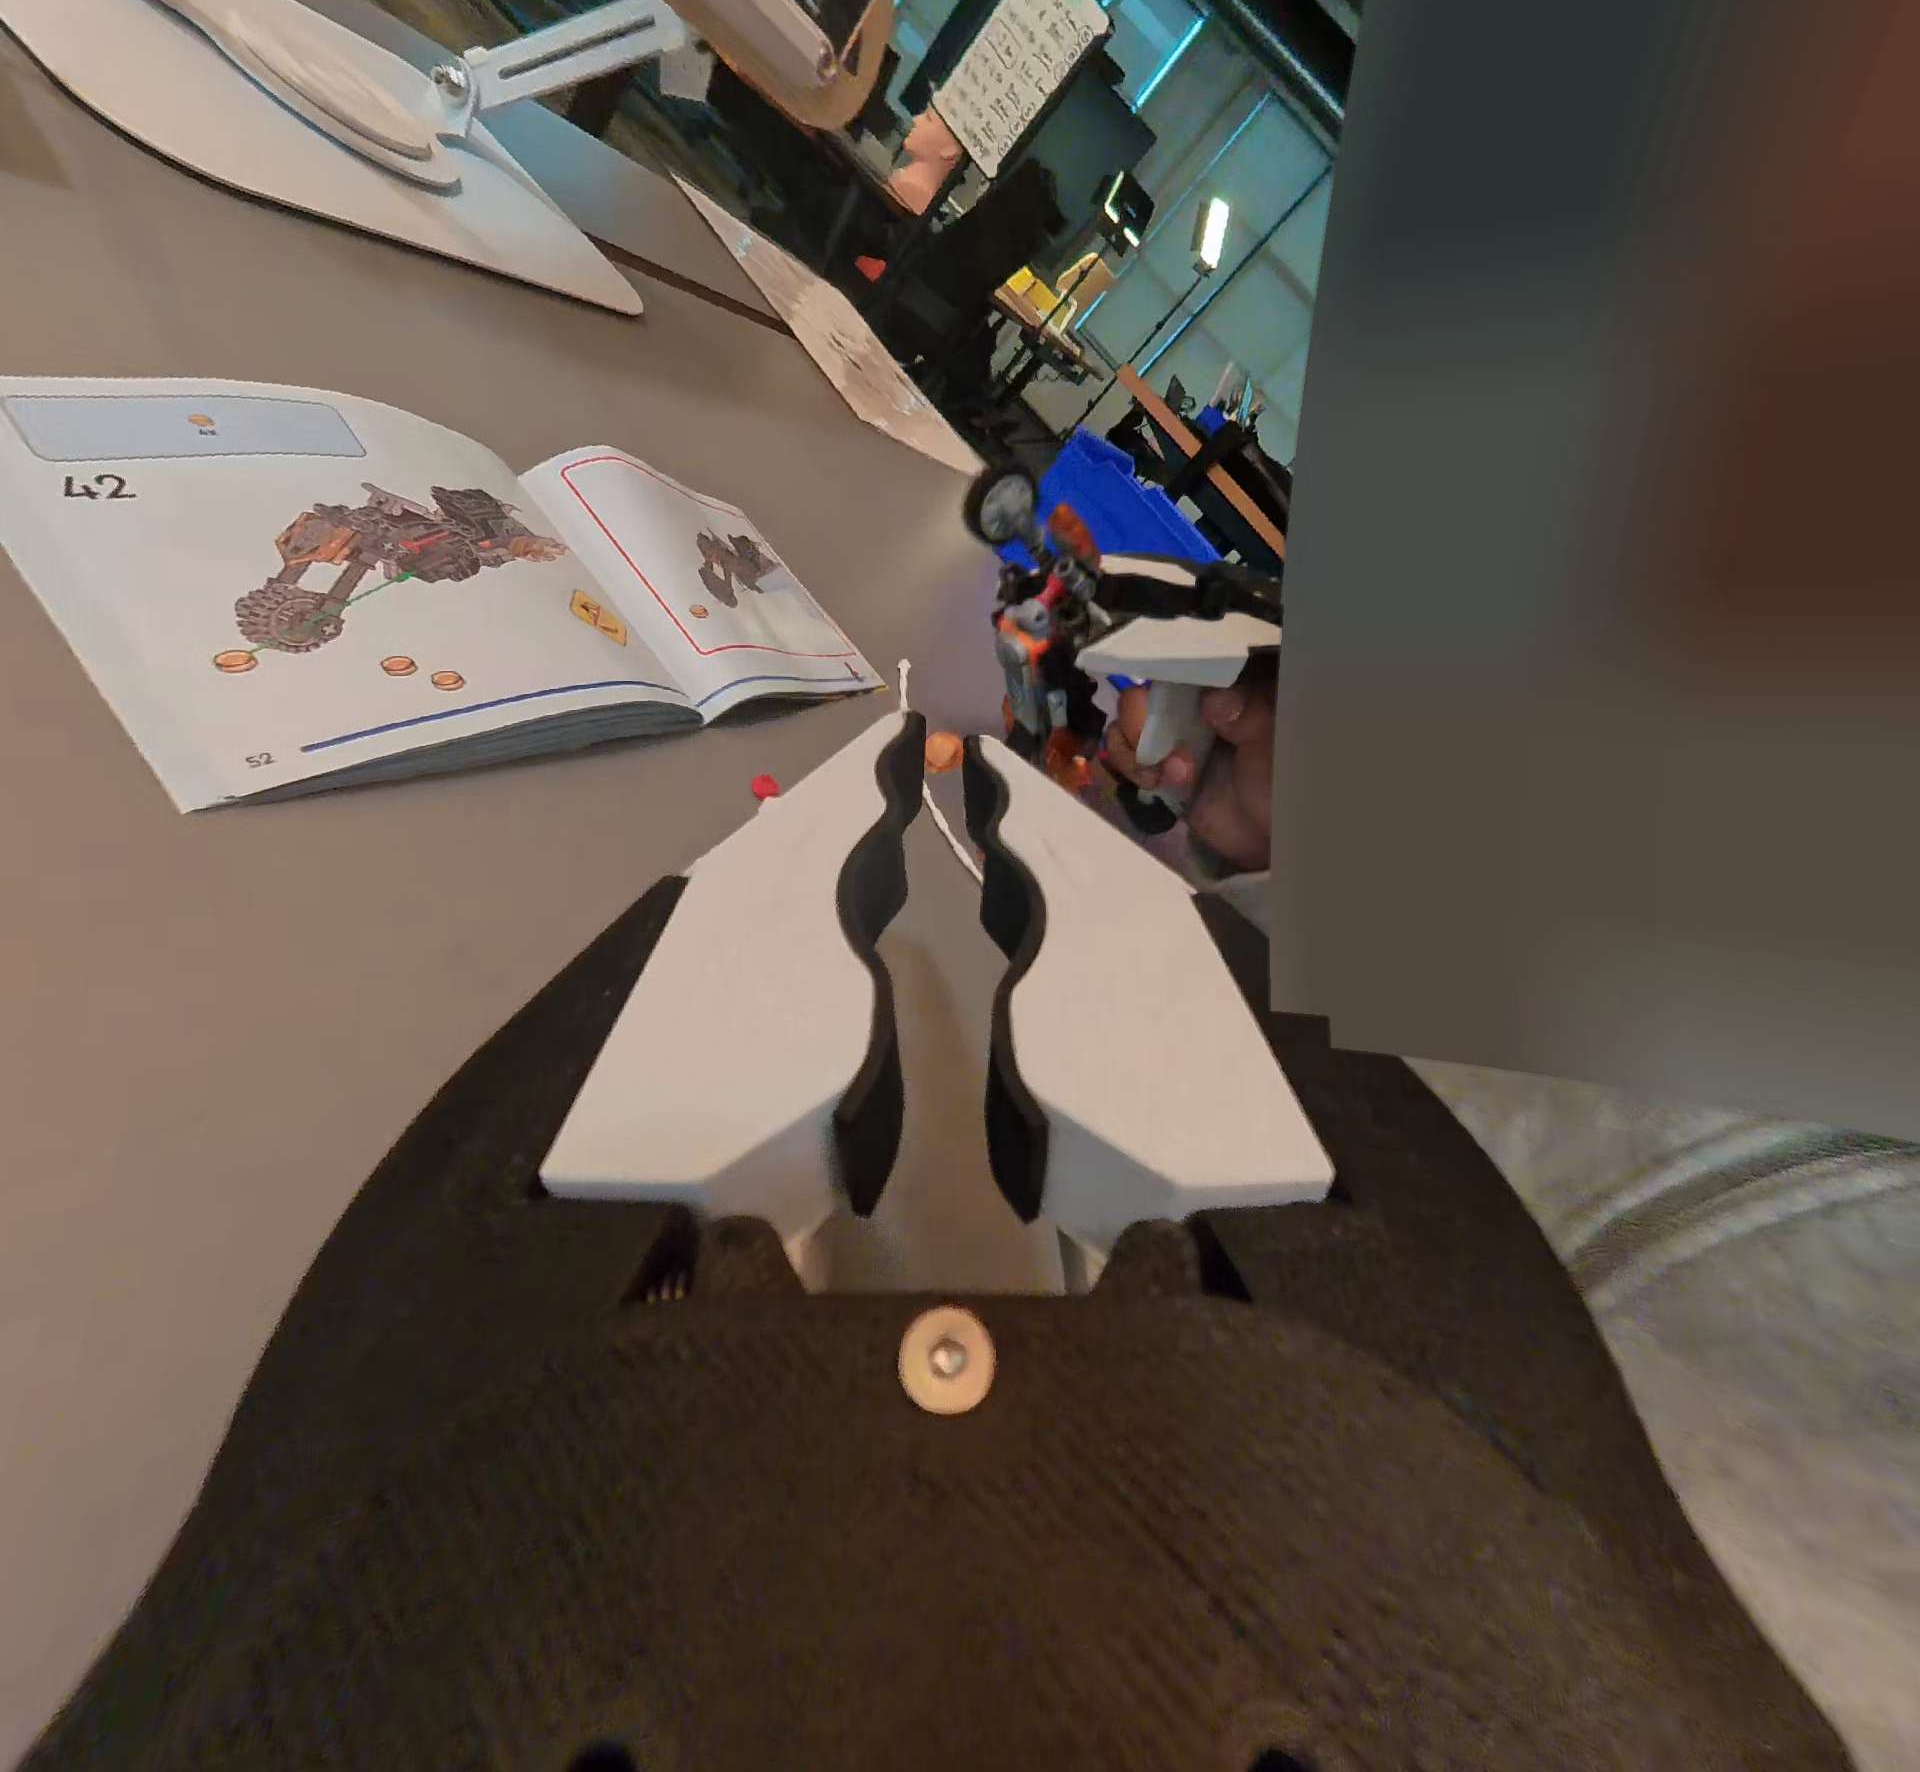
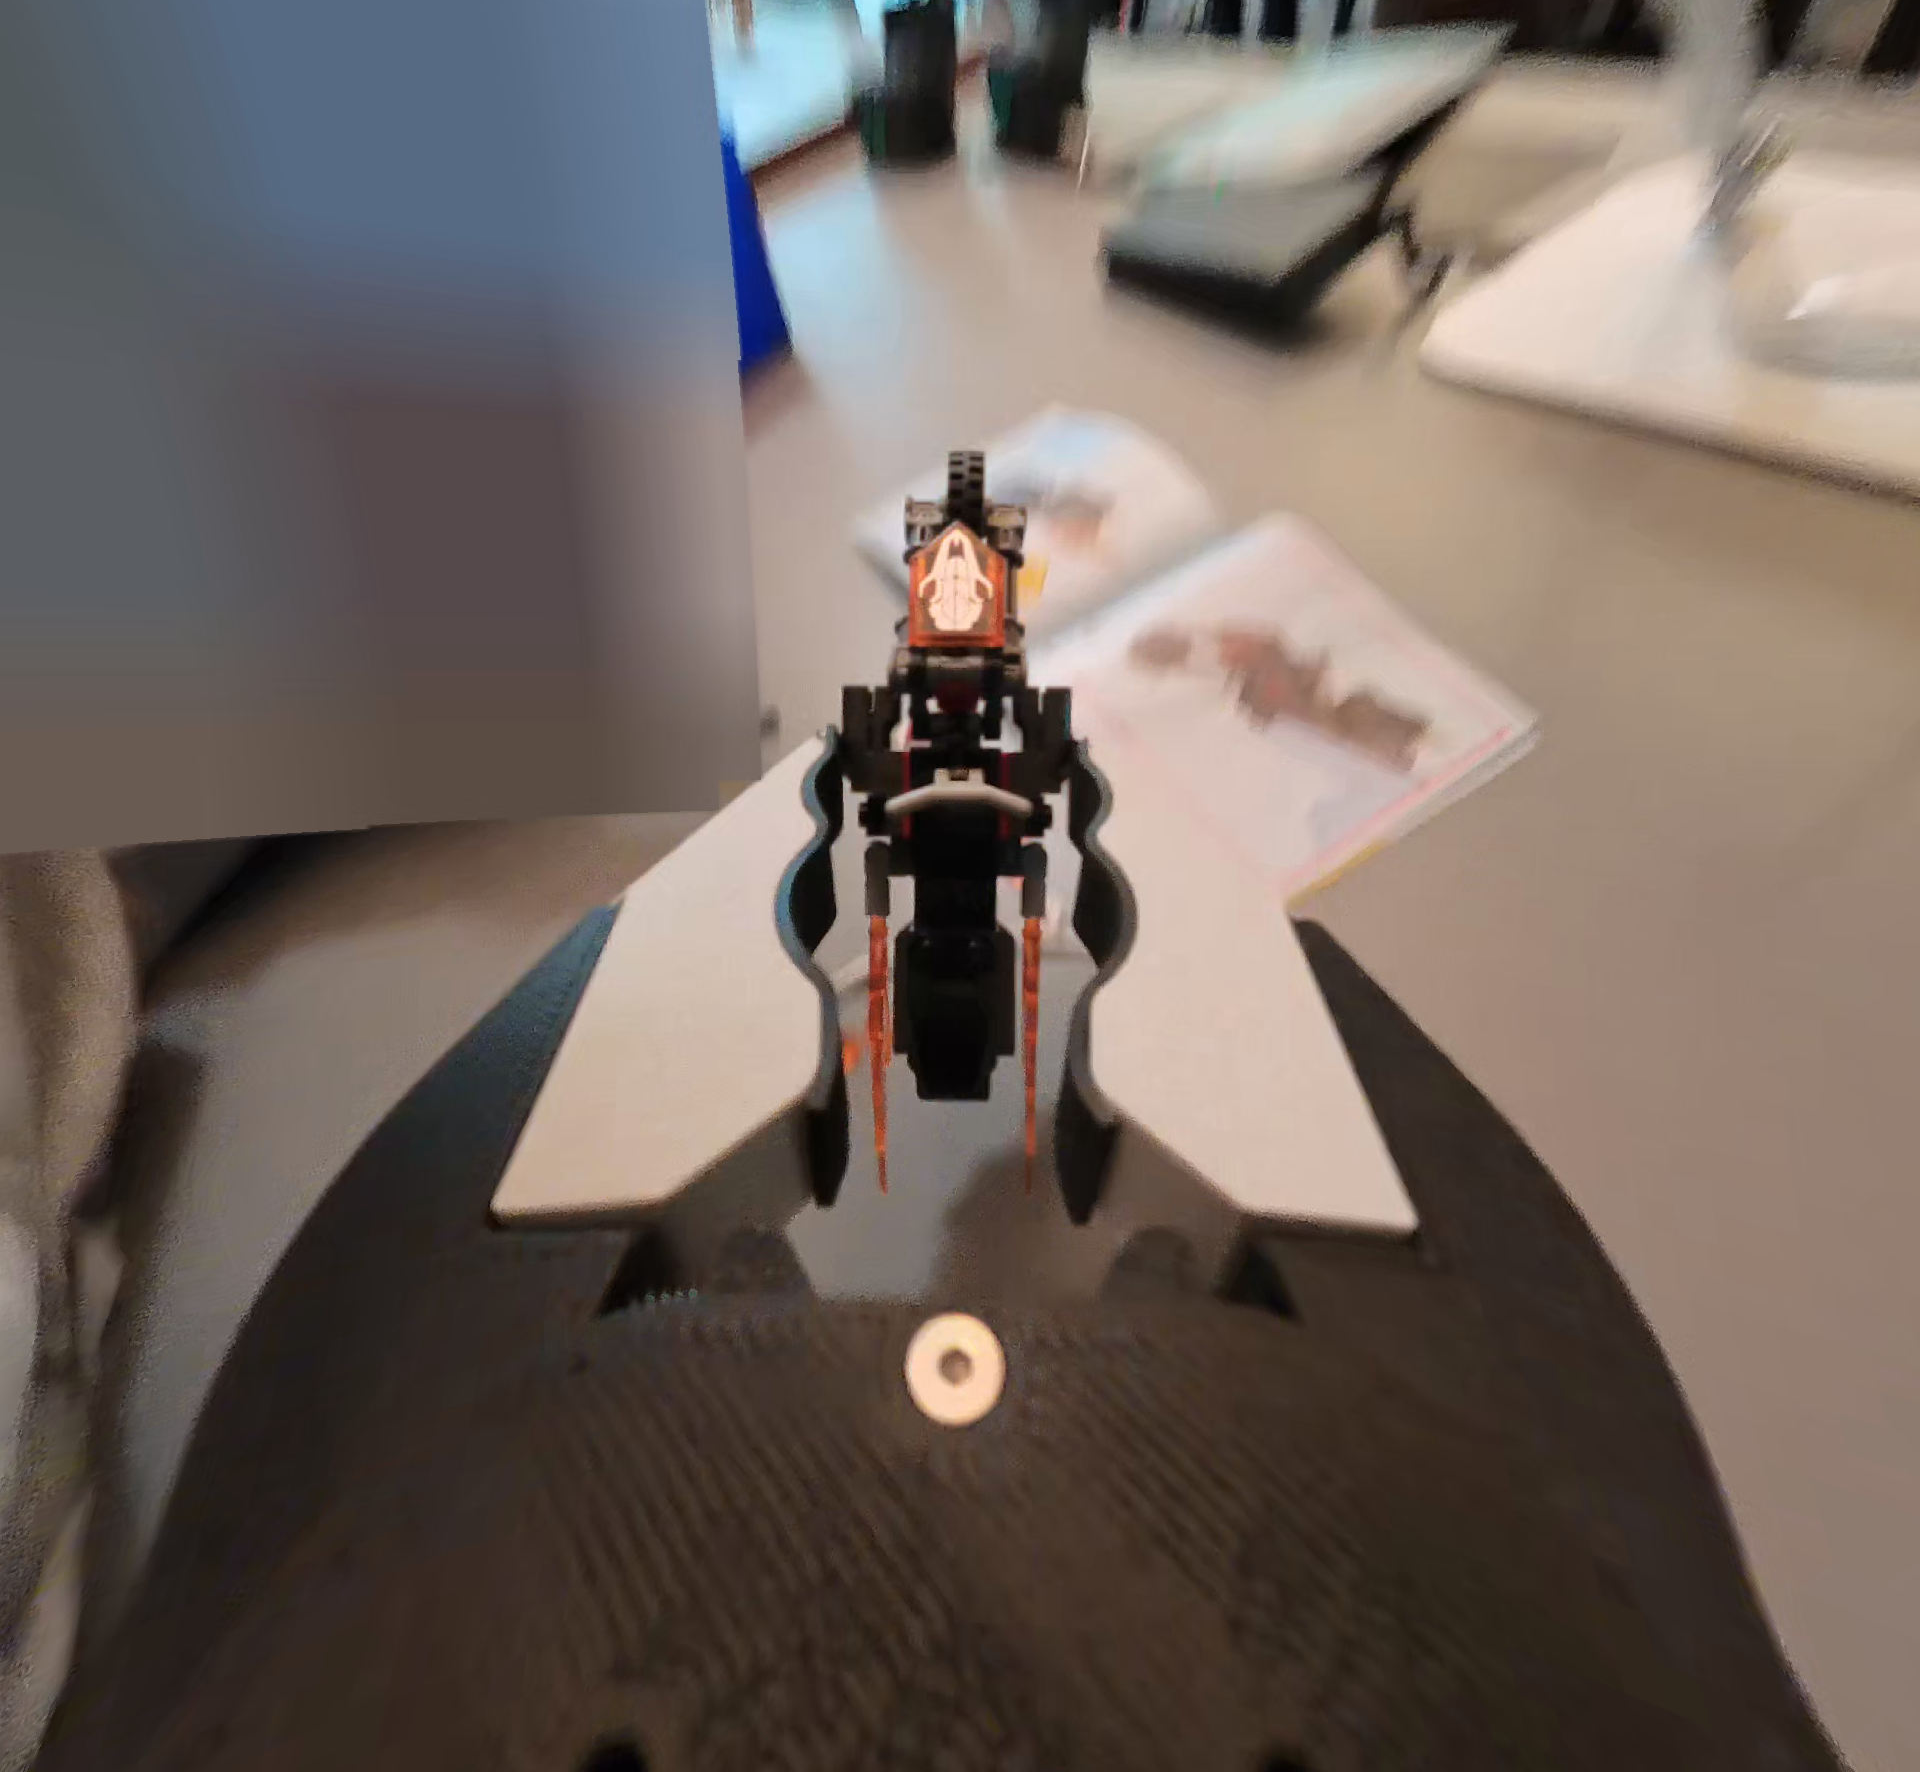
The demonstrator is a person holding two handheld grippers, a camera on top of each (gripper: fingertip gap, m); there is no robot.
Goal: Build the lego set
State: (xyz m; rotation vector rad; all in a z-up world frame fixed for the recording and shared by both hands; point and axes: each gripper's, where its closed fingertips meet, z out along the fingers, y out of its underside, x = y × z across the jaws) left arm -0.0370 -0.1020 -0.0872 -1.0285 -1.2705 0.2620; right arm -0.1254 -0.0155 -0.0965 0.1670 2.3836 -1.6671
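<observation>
My left gripper (image 1: pixel 942 743) is over the grey table, its jaws nearly closed on a small orange round piece (image 1: pixel 942 753) at the very tips. A thin white string (image 1: pixel 951 823) runs under the fingers. My right gripper (image 2: pixel 951 766) is shut on the black and orange lego motorcycle model (image 2: pixel 958 600), gripping its body, with the rear wheel and orange flame pieces hanging back between the fingers. In the left wrist view the model (image 1: pixel 1039 600) and the right gripper (image 1: pixel 1086 626) are just ahead and to the right, held in a hand (image 1: pixel 1216 766).
The open instruction booklet (image 1: pixel 416 579) lies on the table (image 1: pixel 312 943) to the left; it also shows in the right wrist view (image 2: pixel 1299 683). A tiny red piece (image 1: pixel 765 786) lies near the booklet. A white stand base (image 1: pixel 312 133) sits at the far left. A blue bin (image 1: pixel 1112 496) is beyond the table edge. The left gripper's tips are roughly 12 centimeters from the right gripper's.
</observation>
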